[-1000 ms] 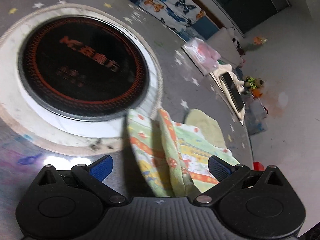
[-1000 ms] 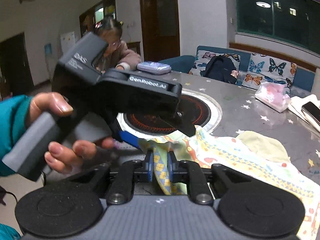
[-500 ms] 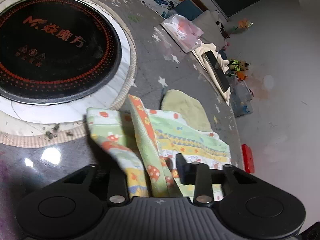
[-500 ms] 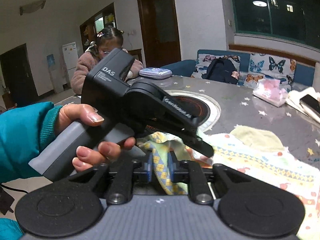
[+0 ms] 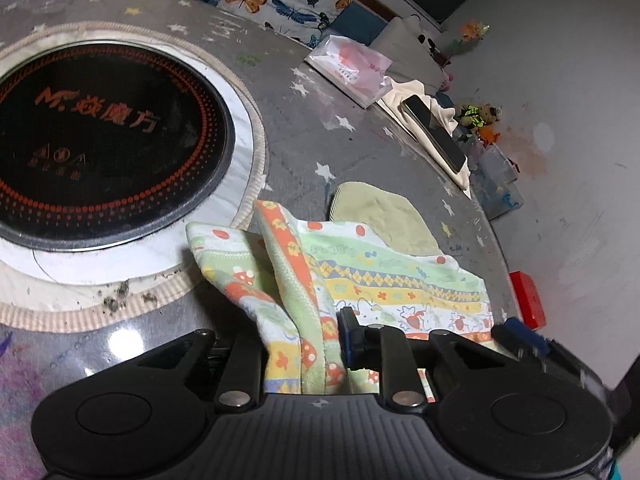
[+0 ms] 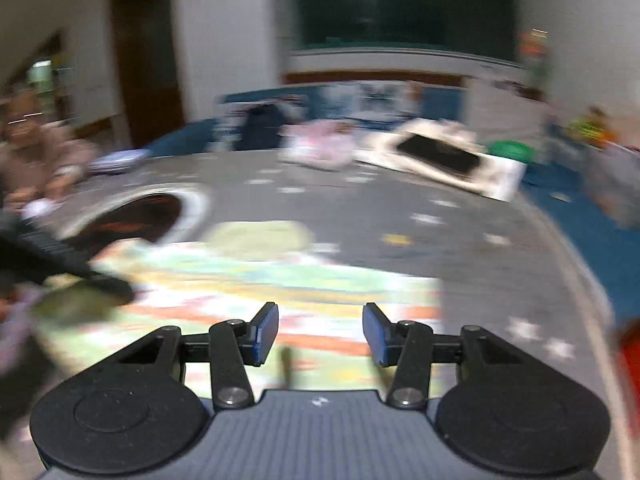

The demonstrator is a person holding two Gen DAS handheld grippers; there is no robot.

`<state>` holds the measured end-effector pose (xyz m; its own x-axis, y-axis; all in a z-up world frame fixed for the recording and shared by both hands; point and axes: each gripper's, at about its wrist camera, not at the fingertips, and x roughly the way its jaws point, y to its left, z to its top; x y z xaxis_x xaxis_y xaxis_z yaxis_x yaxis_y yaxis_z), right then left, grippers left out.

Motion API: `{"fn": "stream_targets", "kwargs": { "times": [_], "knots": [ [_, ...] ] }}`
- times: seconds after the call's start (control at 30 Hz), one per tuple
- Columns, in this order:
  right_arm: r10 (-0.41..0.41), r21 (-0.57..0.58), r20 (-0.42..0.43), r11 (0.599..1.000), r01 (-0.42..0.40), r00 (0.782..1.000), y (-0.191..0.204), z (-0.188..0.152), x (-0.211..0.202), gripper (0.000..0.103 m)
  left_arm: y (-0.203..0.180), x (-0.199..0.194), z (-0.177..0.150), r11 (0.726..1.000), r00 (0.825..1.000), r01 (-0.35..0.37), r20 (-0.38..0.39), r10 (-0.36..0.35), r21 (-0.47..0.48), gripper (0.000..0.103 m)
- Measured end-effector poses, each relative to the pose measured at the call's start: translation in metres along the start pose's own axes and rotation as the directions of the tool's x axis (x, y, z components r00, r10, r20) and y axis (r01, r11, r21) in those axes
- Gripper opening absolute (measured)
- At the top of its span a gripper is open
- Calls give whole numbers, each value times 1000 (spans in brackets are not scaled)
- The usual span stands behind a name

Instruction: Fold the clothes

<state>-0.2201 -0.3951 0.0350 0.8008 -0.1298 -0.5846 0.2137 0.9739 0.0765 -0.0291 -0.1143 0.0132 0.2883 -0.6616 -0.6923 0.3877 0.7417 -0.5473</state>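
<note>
Patterned garment (image 5: 384, 280) on grey star-printed table (image 5: 304, 128), just beside the round black cooktop (image 5: 100, 148) on the side toward the table edge; one bunched corner raised off the surface and overlapping the cooktop's pale surround. Left gripper (image 5: 304, 344): fingers closed onto that raised bunch, blue pad pressed against the fabric, cloth filling the gap. Right gripper (image 6: 320, 330): fingers spread, blue pads well apart, nothing between them, hovering over the near edge of the garment away from the cooktop; view heavily motion-blurred. Fabric: thin knit, soft, limp, printed in bands of green, yellow, orange and white with small mushrooms and diamonds; plain olive inner panel (image 5: 380, 216) showing at the far side, beyond the print. Lifted part hangs in loose vertical pleats, holds no shape. Judgement: light, drapes and slides easily on the smooth tabletop, not fragile; pinch likely to gather several layers at once, so grip at a hem or corner rather than mid-panel. Free corner on the side away from the cooktop looks the sensible hold for the spread gripper. Fold stage not determinable: most of garment flat, one end gathered. Also beyond the garment, away from the cooktop: phone (image 5: 434, 132) on pale cloth, pink packet (image 5: 348, 68).
</note>
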Motion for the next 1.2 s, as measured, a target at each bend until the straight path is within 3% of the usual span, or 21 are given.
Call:
{"fn": "stream_targets", "kwargs": {
  "times": [0.1, 0.27, 0.33, 0.37, 0.5, 0.87, 1.2],
  "knots": [
    [-49, 78, -27, 996, 51, 998, -26, 1, 14, 48, -4, 1, 1, 1000, 1000, -18, 1, 18, 23, 22],
    [-51, 139, -67, 988, 60, 996, -36, -3, 38, 50, -10, 3, 3, 997, 999, -47, -2, 48, 67, 22],
    [-29, 129, -64, 991, 37, 998, -31, -4, 38, 39, -14, 4, 4, 994, 998, -61, -2, 62, 89, 22],
    [-17, 129, -64, 991, 25, 998, -29, -4, 39, 26, -15, 4, 4, 993, 998, -69, -1, 69, 99, 22],
    [3, 130, -43, 991, 2, 999, -24, -2, 35, 10, -27, 0, 5, 982, 995, -102, 23, 100, 160, 22],
    [11, 83, 113, 996, -20, 993, -16, 24, -23, 9, -84, -12, 13, 954, 997, -59, 67, 42, 293, 16],
    [-91, 47, 209, 995, 83, 974, -34, 47, -66, 9, -150, -8, 15, 905, 994, -69, 101, 29, 421, 16]
  ]
}}
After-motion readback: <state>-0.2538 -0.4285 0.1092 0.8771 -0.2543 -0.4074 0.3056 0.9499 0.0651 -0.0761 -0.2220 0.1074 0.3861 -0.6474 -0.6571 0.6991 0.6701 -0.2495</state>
